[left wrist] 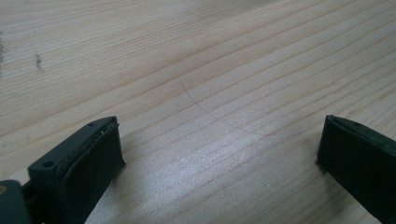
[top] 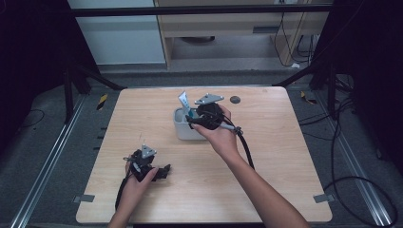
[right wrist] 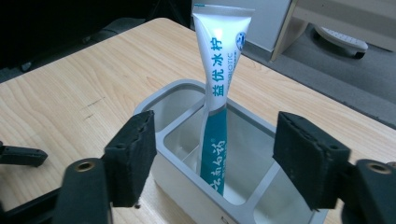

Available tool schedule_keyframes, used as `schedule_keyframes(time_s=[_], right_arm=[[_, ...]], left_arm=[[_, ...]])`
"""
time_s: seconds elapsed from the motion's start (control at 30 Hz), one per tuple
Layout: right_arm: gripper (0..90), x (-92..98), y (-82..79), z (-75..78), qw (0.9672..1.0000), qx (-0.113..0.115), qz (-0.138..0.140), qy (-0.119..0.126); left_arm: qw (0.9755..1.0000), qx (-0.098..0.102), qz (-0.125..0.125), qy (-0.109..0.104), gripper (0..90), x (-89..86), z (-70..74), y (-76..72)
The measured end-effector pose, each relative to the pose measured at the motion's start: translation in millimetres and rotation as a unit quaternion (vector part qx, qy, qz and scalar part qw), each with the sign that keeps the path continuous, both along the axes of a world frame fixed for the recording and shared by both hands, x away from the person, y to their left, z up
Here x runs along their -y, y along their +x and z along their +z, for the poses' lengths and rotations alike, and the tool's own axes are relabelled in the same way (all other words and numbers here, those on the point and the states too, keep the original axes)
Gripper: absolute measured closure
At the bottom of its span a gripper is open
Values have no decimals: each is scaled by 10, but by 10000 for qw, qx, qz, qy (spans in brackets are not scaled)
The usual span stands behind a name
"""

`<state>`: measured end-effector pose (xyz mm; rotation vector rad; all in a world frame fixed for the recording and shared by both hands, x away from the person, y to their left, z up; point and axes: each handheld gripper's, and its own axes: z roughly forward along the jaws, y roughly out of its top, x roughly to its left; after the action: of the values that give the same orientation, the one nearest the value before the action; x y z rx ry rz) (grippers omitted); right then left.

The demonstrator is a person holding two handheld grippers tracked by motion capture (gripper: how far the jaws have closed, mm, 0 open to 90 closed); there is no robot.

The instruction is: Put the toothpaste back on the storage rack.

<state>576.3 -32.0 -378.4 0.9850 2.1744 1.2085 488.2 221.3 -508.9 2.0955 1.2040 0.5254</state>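
A white and teal toothpaste tube (right wrist: 215,112) stands upright in a compartment of a grey divided holder (right wrist: 173,95), cap end down; from above the tube (top: 184,103) rises out of the holder (top: 180,130) at mid-table. My right gripper (right wrist: 214,147) is open just in front of the tube, its jaws wide apart to either side and not touching it. In the high view the right gripper (top: 194,122) hovers over the holder. My left gripper (top: 164,172) rests low on the wood near the front left, open (left wrist: 219,149), with bare table between its jaws.
The wooden table (top: 266,156) has a small dark round disc (top: 235,99) near its far edge. Cables (top: 247,147) trail from both grippers. Black frame bars and floor cables surround the table; a cabinet stands behind it.
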Motion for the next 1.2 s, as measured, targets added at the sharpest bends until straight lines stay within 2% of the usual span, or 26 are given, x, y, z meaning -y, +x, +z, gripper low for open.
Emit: schedule_keyframes(time_s=[0.13,0.7,1.2], right_arm=[[218,42,-17,6,10000,-54,16,-52],[109,204,-74,63,9999,-69,32,-111],[90,382,-103,62,9999,-49,-52,-142]], left_arm=[[10000,0,0,1,0,0,0,0],[10000,0,1,1,0,0,0,0],[10000,0,1,0,0,0,0,0]])
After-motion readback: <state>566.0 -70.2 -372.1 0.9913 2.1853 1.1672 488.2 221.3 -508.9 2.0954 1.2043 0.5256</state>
